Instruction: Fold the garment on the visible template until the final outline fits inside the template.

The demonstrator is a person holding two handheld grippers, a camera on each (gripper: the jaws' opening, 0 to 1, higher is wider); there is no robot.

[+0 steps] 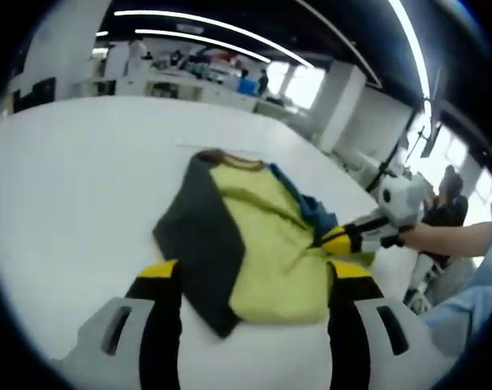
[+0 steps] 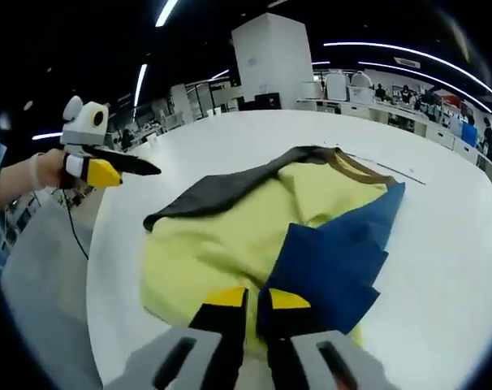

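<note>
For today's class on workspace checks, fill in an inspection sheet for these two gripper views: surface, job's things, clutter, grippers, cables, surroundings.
Surface: white table, a thin dark line marked on it past the collar.
Job's things: garment, yellow body, dark grey sleeve folded over it, blue sleeve folded in; collar on the far side.
Clutter: nothing seen.
Grippers: left gripper open, hovering near the garment's edge; right gripper shut on garment at the blue sleeve's edge.
Cables: a thin dark cable hangs below the hand holding the left gripper.
Surroundings: open hall, ceiling strip lights, white pillar, distant desks and people.
</note>
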